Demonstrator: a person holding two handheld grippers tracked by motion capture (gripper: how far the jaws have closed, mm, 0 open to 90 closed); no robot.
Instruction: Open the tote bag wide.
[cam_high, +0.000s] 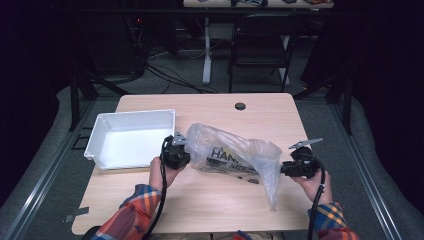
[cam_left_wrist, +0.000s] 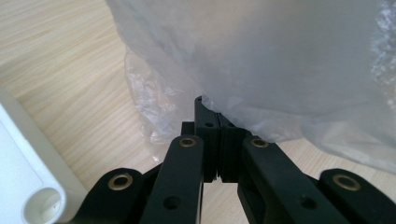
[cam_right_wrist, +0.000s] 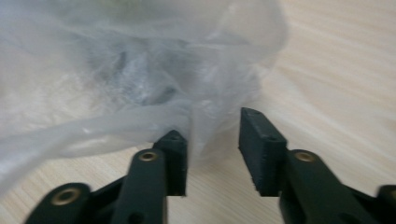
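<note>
Two hand-held black grippers work a crumpled, translucent plastic bag (cam_high: 232, 152) with dark lettering, which lies on our pale wooden table (cam_high: 200, 200) just right of a white rectangular plastic bin (cam_high: 131, 137). We hold the left gripper (cam_high: 182, 150) at the bag's left end; in the left gripper view its jaws are pressed together on a fold of the bag's film (cam_left_wrist: 243, 121), with the bin's rounded corner (cam_left_wrist: 32, 186) at the lower left. We hold the right gripper (cam_high: 286, 169) at the bag's right end, where a tail of film hangs toward the table's near edge. In the right gripper view its jaws stand apart, not pressing anything; a twisted strand of the bag (cam_right_wrist: 121, 126) lies against the left jaw, and loose film sits in the gap. Plaid sleeves (cam_high: 132, 210) enter from the bottom of the high view.
</note>
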